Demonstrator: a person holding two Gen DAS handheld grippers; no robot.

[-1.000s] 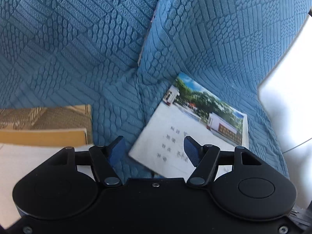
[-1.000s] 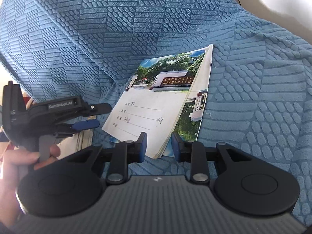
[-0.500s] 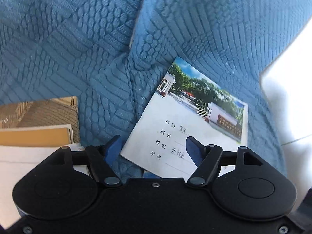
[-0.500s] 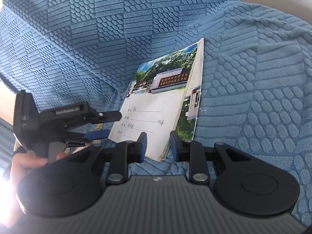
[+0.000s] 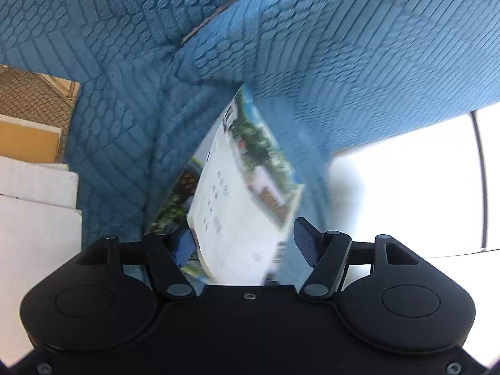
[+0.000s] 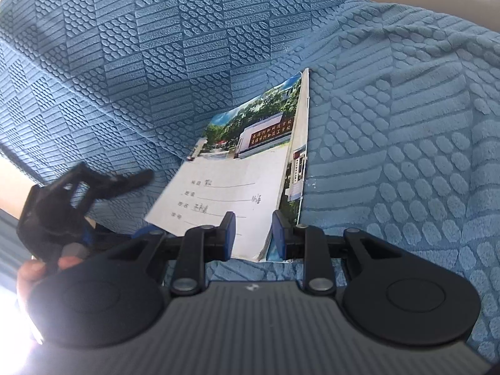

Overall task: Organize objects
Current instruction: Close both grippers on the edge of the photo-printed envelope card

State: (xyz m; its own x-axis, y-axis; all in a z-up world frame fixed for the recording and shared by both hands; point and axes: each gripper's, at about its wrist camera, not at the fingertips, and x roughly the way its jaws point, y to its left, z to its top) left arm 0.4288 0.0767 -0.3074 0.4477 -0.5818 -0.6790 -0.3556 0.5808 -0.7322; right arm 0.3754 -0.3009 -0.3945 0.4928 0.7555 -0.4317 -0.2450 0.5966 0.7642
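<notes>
**Notebook on the blue sofa cover, between both grippers**

A thin school notebook (image 6: 237,184), glossy cover printed with a building photo and ruled name lines, lies tilted on a blue sofa cover (image 6: 390,131) of thick fabric embossed with ovals and bars. The right gripper (image 6: 251,234) has its blue pads set narrowly on either side of the notebook's near corner; whether they pinch it cannot be told. The left gripper (image 5: 243,245) is closing, pads apart, with the blurred notebook (image 5: 237,206) between them. Left of it sits a stack of flat books (image 5: 34,168), white, ochre and net-patterned. A hand (image 6: 40,268) holds the left gripper's handle.
</notes>
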